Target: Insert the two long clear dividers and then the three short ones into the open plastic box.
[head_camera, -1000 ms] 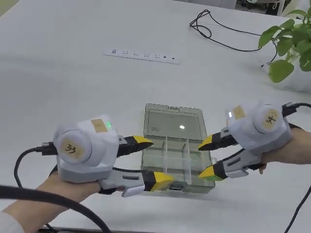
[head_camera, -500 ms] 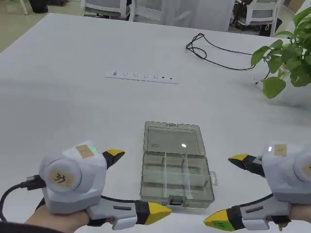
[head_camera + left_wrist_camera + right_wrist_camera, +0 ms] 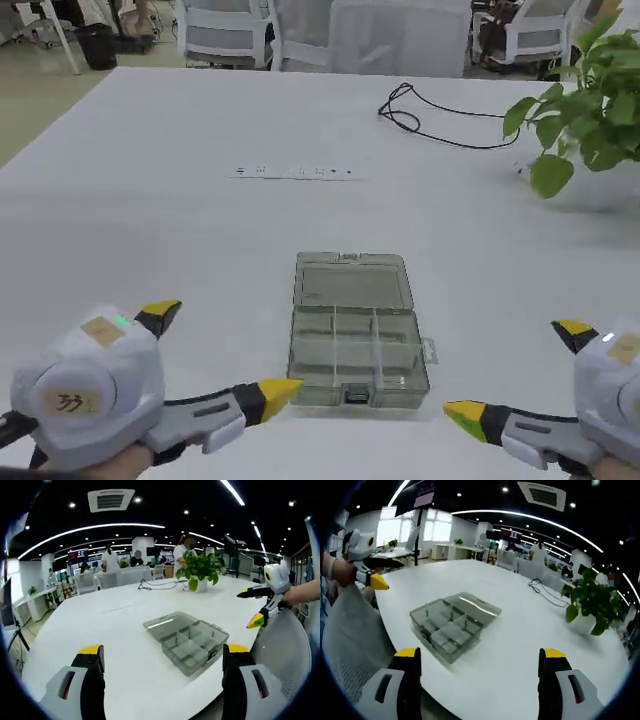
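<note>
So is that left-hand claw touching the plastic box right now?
Apart. The left gripper view shows bare table between the open left gripper and the plastic box.

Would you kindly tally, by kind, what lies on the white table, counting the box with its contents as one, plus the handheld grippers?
Plastic box: 1
Power strip: 1
Black cable: 1
Potted plant: 1
Grippers: 2, the left gripper and the right gripper, both with fingers open
Total: 6
</note>
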`<state>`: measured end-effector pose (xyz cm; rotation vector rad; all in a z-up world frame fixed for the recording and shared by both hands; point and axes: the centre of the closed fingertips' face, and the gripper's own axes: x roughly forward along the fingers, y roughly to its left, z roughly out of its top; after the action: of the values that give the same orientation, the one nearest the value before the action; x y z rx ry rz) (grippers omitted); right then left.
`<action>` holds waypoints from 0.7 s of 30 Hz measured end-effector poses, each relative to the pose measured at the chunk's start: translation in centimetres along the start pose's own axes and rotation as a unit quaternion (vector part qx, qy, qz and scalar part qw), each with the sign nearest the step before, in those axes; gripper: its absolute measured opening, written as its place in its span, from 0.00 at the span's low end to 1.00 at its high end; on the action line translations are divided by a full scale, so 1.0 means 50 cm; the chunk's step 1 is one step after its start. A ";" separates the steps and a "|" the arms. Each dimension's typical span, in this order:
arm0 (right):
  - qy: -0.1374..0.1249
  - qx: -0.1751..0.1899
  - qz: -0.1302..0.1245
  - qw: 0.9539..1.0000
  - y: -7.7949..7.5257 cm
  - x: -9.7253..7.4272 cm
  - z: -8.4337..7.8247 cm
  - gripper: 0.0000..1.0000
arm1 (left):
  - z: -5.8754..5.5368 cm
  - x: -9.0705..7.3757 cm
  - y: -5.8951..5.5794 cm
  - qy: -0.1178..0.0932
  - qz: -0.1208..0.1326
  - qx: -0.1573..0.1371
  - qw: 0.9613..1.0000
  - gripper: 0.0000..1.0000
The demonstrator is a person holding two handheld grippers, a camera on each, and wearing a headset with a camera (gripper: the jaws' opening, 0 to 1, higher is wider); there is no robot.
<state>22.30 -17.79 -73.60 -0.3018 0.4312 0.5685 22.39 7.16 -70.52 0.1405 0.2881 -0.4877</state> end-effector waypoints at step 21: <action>0.036 -0.002 0.061 0.997 0.063 0.018 -0.032 1.00 | -0.124 -0.024 0.073 0.072 0.083 0.015 0.994 1.00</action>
<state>20.67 -15.47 -75.91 -0.3022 0.5199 0.6800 21.66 12.11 -75.80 0.2273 0.4063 -0.3169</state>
